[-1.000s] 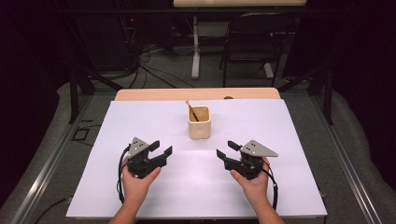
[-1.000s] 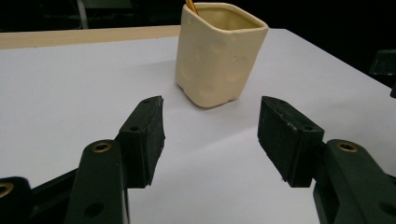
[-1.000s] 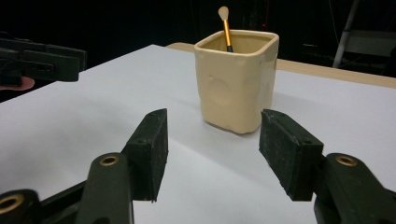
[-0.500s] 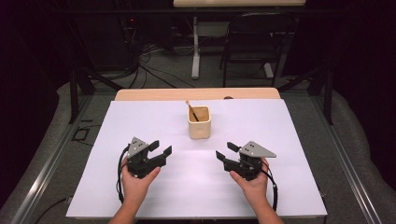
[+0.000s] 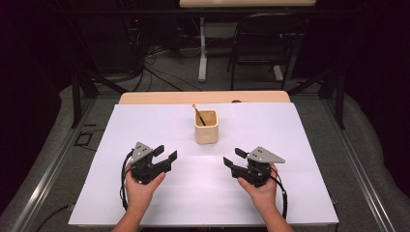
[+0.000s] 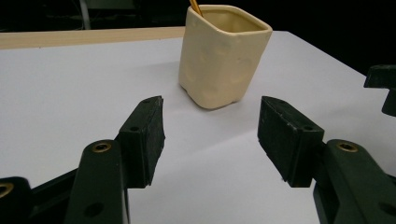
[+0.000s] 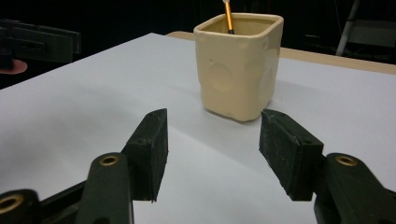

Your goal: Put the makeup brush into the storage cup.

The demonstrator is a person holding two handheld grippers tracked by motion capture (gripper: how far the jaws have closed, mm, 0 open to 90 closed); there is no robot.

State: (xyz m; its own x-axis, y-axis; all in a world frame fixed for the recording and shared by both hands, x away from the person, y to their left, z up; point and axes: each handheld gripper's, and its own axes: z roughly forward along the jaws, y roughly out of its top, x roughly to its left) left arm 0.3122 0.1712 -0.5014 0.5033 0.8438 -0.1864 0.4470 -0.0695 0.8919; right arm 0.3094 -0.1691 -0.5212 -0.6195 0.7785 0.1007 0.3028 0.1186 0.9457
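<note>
White-covered counter [image 5: 300,193] carries one cream square cup [image 5: 206,126] near its far middle, apart from both tools. Left hand-held gripper [image 5: 164,153] and right hand-held gripper [image 5: 233,156] rest nearer, jaws wide, holding nothing. Thin brown stick [image 5: 198,114] leans inside cup.

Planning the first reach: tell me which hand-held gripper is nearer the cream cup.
Roughly equal. The left hand-held gripper sits below-left of the cream cup; the right hand-held gripper below-right.

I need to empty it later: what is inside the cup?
A thin orange stick leans inside the cup, its top poking above the rim. The cup's walls hide the stick's lower end and the bottom.
</note>
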